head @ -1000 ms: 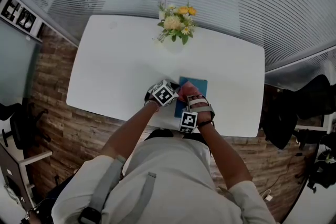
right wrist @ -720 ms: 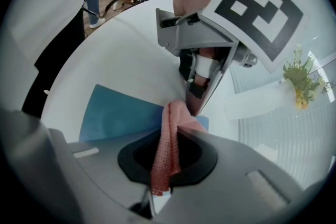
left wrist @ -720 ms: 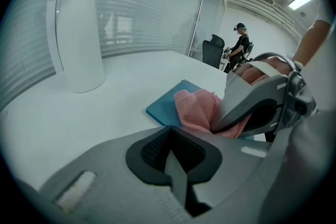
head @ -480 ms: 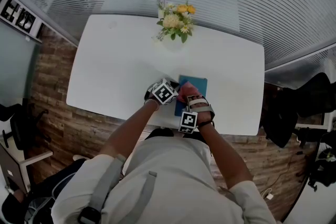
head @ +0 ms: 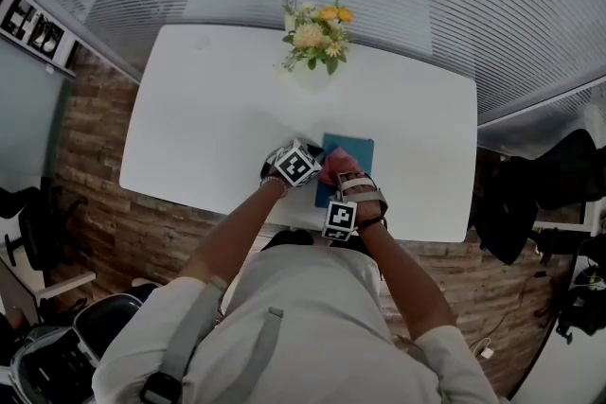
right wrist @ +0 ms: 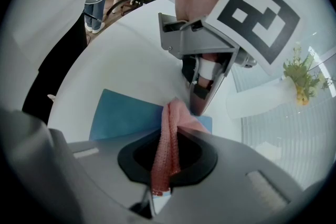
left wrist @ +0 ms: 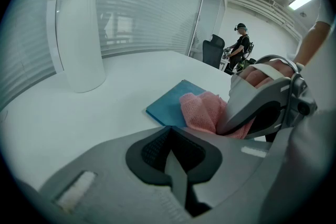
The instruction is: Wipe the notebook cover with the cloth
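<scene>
Now: right tongs [right wrist: 160, 178] clamp cloth [right wrist: 169, 131] over notebook [right wrist: 123, 118] near table [head: 426, 194] front edge; left tongs [left wrist: 176, 168] closed, empty.

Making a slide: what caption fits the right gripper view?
Right gripper clamps pink cloth over blue notebook, shut left gripper alongside.

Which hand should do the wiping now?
Right. The right tool is shut on the pink cloth, just over the blue notebook. The left tool is shut with nothing in it, beside the cloth.
</scene>
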Available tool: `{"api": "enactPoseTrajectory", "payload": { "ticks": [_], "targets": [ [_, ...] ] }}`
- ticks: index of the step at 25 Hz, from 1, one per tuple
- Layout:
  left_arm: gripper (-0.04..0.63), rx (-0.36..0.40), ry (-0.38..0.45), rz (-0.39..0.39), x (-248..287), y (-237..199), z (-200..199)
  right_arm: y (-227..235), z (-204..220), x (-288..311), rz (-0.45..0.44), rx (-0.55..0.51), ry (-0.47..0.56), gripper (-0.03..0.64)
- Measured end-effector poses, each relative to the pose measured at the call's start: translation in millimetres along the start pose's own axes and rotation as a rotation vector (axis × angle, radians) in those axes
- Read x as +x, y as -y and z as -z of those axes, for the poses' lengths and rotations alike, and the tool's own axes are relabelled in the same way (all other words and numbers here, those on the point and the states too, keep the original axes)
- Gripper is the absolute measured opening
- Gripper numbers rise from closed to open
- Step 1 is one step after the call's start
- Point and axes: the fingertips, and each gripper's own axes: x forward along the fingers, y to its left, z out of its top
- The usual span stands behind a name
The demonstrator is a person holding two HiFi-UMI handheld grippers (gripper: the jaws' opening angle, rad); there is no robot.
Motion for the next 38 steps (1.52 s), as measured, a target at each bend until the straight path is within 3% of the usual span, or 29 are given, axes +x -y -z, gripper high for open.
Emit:
{"api": "enactPoseTrajectory", "payload": {
  "ticks": [38],
  "targets": [
    [0.002,0.001,-0.001,0.004,2,0,1,-28,-7,-17,-0.066,0.026,0.036,0.005]
  ]
}}
